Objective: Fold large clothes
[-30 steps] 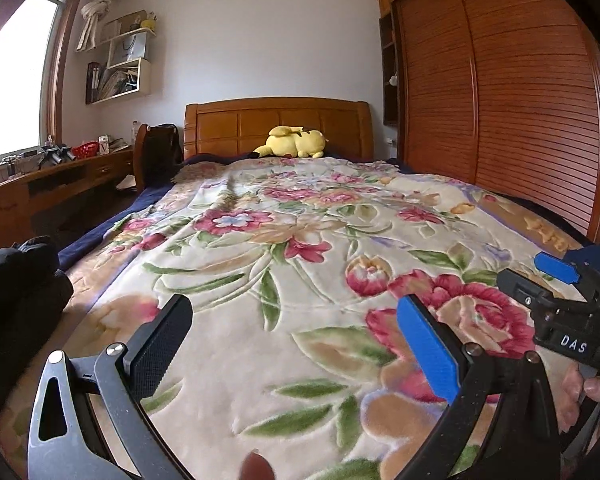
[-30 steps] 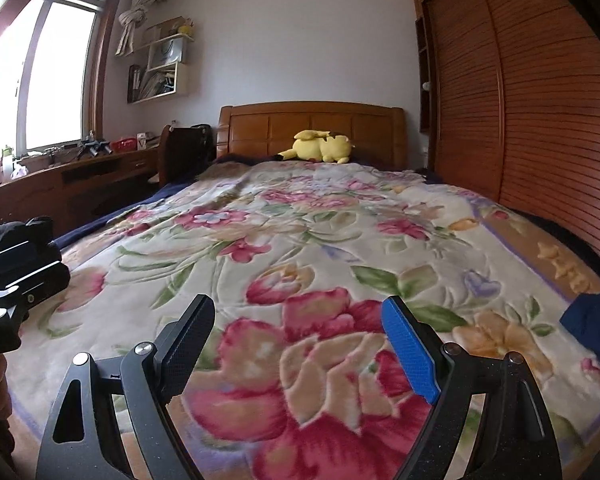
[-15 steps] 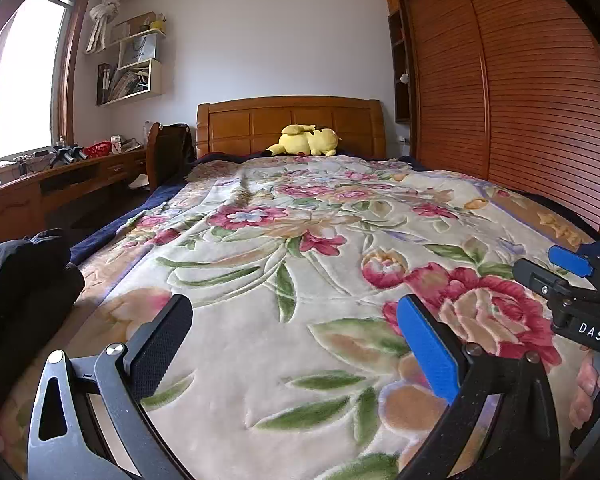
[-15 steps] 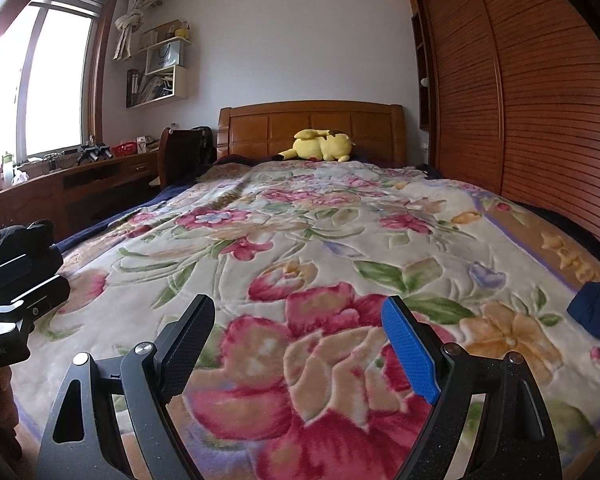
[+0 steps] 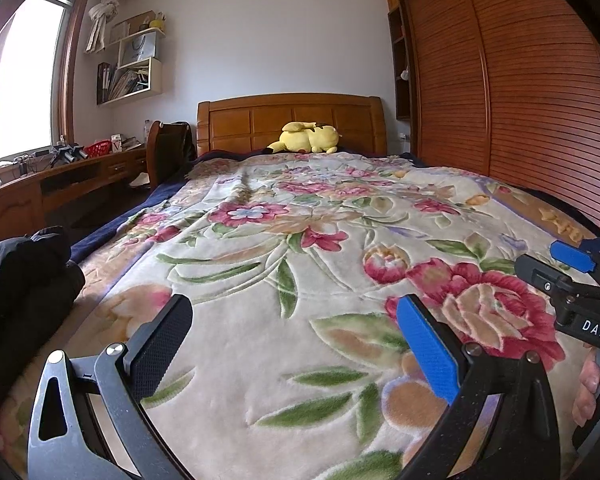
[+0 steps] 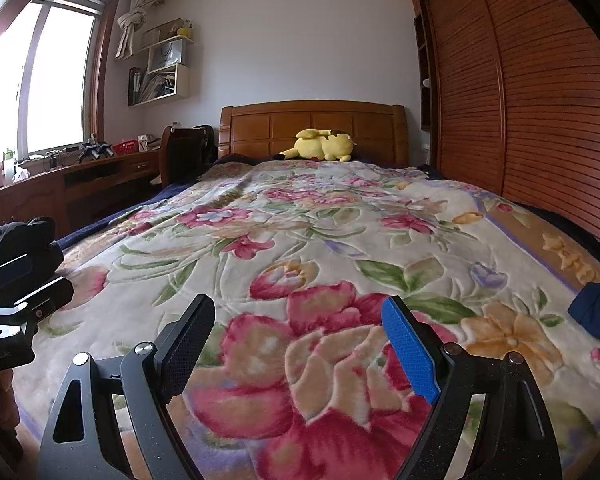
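Folding not begun. Left gripper [image 5: 294, 330] and right gripper [image 6: 298, 330] both hung wide open, empty, above near edge of floral plush blanket [image 6: 340, 240]. Crumpled black garment [image 5: 24, 276] lay untouched at bed's left edge; dark blue cloth [image 6: 598, 314] at right edge.

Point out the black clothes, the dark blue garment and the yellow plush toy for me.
black clothes [image 5: 24, 276], left wrist view, on the heap's top.
dark blue garment [image 6: 598, 308], right wrist view, on its visible fold.
yellow plush toy [image 6: 324, 145], right wrist view, on its body.
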A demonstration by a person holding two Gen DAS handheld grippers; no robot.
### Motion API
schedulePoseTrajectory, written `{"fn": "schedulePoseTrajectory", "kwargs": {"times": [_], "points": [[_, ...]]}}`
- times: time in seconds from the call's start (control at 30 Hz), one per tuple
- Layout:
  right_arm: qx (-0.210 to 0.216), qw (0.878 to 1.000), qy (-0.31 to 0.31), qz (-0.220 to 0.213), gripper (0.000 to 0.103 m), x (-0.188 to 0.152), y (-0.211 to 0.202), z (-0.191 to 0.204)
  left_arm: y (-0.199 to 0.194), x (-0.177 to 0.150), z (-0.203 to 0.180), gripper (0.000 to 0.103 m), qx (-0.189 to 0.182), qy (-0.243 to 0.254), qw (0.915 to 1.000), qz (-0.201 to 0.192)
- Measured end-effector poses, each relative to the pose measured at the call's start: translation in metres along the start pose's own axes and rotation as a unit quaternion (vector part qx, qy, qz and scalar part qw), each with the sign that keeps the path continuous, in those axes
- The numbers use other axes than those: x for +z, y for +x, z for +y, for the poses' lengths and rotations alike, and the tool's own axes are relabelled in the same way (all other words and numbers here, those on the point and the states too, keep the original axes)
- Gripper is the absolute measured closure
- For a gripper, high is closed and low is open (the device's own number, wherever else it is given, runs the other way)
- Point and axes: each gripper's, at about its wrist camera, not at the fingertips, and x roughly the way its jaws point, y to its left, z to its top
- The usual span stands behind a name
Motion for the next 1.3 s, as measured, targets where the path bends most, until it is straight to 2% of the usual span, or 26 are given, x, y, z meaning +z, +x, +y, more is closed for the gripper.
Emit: {"fn": "schedulePoseTrajectory", "kwargs": {"times": [1.3], "points": [[0.004, 1.0, -0.004, -0.001, 0.016, 0.001, -0.0001, -0.0026, 0.0003, -0.0011, 0.001, 0.001, 0.0, 0.0, 1.0, 0.0]]}}
